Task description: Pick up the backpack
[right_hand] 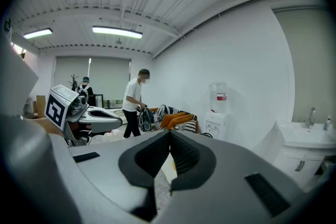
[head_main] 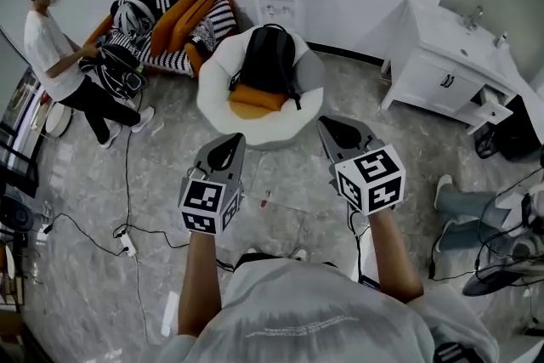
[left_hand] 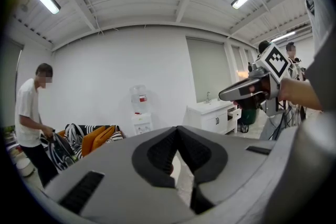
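Step in hand: I judge this to be the approach. My left claw (head_main: 228,142) and my right claw (head_main: 328,126) are both short of the backpack (head_main: 270,53) and apart from it.
Claw state: both claws have their jaws pressed together with nothing between them.
Doing it well: I should spread the jaws before I reach the bag, not at it. I'd go for the top of the bag or a strap (head_main: 295,91), since soft cloth gives a flat pad little to bite on. I'd bring the two claws in level and lift straight up so the bag clears the seat without dragging the cushion.
Where the backpack is: ahead of both claws, on the white round chair (head_main: 212,98). Its base sits on the orange cushion (head_main: 253,103) and its body leans on the chair back.
How it looks: black, upright, rounded at the top, with dark straps trailing down its sides. It seems soft, so I expect it to sag when lifted.
Cannot tell: whether there is a top handle.
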`<state>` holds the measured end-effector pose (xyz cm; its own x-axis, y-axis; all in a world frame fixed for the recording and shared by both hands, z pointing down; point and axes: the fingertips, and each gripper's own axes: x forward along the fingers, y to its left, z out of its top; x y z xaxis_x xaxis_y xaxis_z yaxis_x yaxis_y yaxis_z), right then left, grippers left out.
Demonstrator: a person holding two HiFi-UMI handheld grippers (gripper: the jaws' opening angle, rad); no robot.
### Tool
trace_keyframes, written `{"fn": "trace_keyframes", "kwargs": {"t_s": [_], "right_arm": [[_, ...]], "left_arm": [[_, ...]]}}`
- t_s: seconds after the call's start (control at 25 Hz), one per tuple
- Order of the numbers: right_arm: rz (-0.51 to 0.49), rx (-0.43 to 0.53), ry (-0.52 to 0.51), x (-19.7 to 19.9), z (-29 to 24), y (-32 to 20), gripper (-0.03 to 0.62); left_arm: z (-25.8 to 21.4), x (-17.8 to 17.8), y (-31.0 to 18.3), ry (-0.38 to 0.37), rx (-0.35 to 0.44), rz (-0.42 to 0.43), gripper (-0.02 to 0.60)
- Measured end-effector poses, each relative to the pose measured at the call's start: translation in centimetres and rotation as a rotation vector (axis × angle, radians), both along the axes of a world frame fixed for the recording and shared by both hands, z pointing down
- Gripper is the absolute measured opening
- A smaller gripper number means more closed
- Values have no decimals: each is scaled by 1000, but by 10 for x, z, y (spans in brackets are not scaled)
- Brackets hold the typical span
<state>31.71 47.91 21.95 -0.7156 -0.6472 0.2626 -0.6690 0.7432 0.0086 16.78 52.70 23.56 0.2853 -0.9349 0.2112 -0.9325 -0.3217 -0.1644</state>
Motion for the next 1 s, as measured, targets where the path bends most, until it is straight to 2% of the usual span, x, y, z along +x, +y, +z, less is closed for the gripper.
{"fn": "trace_keyframes", "kwargs": {"t_s": [0.32,0.6,0.8,1.0], "right_arm": [[-15,-33,-3,3,8,-2,2],[-14,-49,10,-7,13,-20,2],[-2,-47,9,-25,12,-39,2],[5,-46,22,-51,16,-76,2]], "left_arm": [[6,6,3,2,-15,-16,29],[8,-3,-19,13,-18,-11,28],[11,-22,-39,23,-12,-3,28],[23,-57,-77,30,-29,-29,28]]}}
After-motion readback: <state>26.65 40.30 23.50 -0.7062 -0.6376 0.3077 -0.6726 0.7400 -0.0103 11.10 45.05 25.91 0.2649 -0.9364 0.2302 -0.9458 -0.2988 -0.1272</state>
